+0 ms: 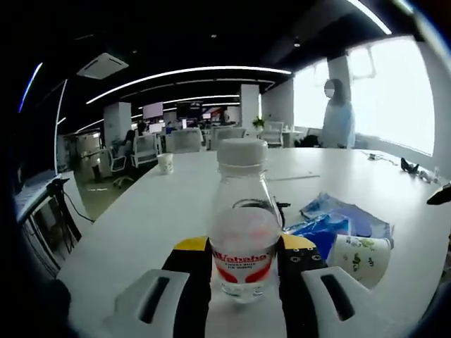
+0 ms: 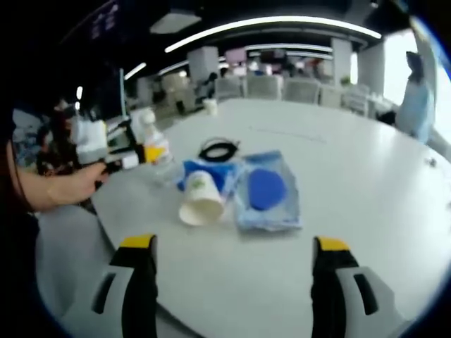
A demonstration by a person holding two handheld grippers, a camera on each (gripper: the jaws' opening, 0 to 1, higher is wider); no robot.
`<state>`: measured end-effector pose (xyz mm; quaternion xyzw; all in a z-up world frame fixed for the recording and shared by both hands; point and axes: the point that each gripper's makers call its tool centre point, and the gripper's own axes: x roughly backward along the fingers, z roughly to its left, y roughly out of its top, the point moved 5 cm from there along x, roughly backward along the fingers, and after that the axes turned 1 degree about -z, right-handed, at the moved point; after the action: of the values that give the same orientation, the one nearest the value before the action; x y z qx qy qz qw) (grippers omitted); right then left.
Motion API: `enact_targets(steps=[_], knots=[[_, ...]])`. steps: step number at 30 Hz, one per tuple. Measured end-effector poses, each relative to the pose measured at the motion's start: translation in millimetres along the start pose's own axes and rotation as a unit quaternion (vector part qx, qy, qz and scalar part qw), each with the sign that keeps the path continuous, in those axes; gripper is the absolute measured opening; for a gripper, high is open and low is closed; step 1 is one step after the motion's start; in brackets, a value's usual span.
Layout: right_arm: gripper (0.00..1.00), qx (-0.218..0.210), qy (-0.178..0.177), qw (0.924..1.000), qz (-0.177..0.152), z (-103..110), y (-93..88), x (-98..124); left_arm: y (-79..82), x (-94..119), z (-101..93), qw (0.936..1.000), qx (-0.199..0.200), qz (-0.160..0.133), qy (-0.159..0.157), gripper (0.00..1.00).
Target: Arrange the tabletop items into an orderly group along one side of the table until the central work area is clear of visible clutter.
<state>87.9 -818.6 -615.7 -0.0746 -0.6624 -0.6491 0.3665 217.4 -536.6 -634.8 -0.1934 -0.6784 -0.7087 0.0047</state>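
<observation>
**Clear plastic bottle pinched at the bench edge, clutter waiting in the middle**

Clear plastic water bottle with white cap and red label, held upright between the yellow-tipped jaws of the left gripper, jaws pressed against its sides low down, near the label. Seen from the right gripper view, same bottle carried close to the near-left rim of the white round bench, a hand behind it. Right gripper hovering with jaws spread wide, nothing between them, aimed at the central pile.

Still cluttering the middle: white paper cup with green print lying on its side, mouth toward the camera, touching a blue crumpled plastic bag; just beside it a flat clear pouch with a blue round pad inside; behind them a black coiled cable. Far across the bench, a second white paper cup, upright.

Likely trouble from here: bottle gripped low, so top-heavy tilt or tipping on release close to the rim, possibly off the edge. Thin bottle wall apt to buckle under hard squeeze. Sideways cup prone to roll away when nudged; pouch too flat for an easy pinch; cable loops liable to snag and drag neighbours.
</observation>
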Motion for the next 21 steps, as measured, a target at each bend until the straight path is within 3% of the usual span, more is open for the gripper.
enact_targets(steps=[5,7,10,12,16,21], knots=[[0.89,0.004,0.001,1.0,0.001,1,0.6,1,-1.9,-1,-0.1,0.9999,-0.01,-0.006,0.008,0.35],[0.89,0.003,0.002,1.0,0.0,1,1.6,1,-5.0,-1,0.7,0.9997,0.023,0.005,0.004,0.36],[0.89,0.006,0.002,1.0,0.001,1,1.7,1,-6.0,-3,5.0,0.9997,0.022,-0.001,0.012,0.44],[0.89,0.005,0.004,1.0,0.003,2,1.6,0,-2.5,-4,5.6,0.9995,0.022,-0.019,0.014,0.47],[0.9,0.004,0.006,1.0,0.001,3,1.7,-1,-5.1,-9,0.2,0.9997,0.016,-0.012,0.01,0.51],[0.9,0.0,0.004,1.0,-0.001,3,1.7,-1,-1.7,-17,-0.5,0.9993,0.023,-0.02,0.022,0.47]])
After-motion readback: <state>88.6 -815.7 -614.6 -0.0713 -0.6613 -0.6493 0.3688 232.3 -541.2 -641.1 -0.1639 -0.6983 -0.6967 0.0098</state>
